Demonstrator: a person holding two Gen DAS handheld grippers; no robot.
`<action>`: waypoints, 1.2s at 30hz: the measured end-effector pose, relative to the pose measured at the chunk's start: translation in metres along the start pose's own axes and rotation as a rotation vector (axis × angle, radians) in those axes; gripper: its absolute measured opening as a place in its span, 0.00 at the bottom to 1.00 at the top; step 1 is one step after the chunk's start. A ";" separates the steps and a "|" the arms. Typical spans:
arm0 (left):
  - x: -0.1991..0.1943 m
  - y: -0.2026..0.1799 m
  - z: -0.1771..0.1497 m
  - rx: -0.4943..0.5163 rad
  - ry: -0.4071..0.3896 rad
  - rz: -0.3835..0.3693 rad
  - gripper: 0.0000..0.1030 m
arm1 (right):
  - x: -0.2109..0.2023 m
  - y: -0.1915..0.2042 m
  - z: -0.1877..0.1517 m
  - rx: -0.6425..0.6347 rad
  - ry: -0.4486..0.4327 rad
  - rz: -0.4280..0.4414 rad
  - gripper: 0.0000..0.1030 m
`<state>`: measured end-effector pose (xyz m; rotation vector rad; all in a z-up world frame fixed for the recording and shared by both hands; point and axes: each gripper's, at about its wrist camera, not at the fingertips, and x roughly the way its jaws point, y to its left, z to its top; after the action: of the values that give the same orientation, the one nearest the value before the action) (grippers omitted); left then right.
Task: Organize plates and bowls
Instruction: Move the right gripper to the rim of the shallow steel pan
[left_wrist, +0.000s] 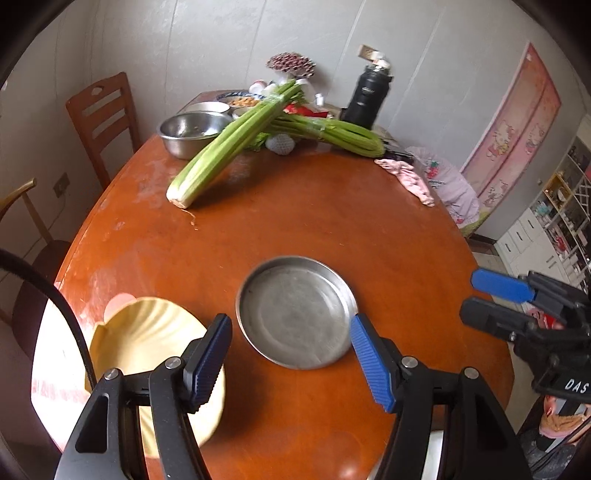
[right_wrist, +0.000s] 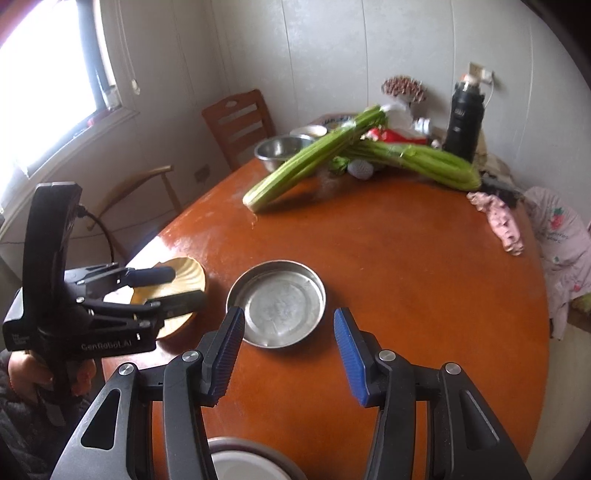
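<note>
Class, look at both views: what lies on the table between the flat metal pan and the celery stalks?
Nothing: between the metal pan and the celery only bare orange-brown table shows, in both wrist views.

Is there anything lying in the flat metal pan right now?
No, the metal pan on the table shows only its bare, scuffed bottom.

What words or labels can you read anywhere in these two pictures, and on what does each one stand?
"GenRobot.AI": on the left gripper's black body.
"DAS": cut off at the picture's edge, on the right gripper's black body.
Small white print on the left gripper's corner: too small to read.
Marking on the black flask: blurred, unreadable.
</note>
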<state>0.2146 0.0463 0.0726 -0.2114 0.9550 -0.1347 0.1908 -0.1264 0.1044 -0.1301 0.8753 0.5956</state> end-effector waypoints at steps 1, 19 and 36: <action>0.004 0.002 0.004 0.003 0.003 0.004 0.64 | 0.008 -0.003 0.004 0.009 0.015 0.011 0.51; 0.103 0.012 0.021 0.027 0.179 0.095 0.64 | 0.121 -0.039 0.008 0.020 0.226 0.006 0.51; 0.141 0.012 0.015 0.031 0.260 0.142 0.64 | 0.168 -0.036 -0.008 -0.032 0.306 -0.024 0.51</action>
<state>0.3081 0.0309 -0.0341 -0.0974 1.2227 -0.0463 0.2870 -0.0854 -0.0319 -0.2652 1.1593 0.5761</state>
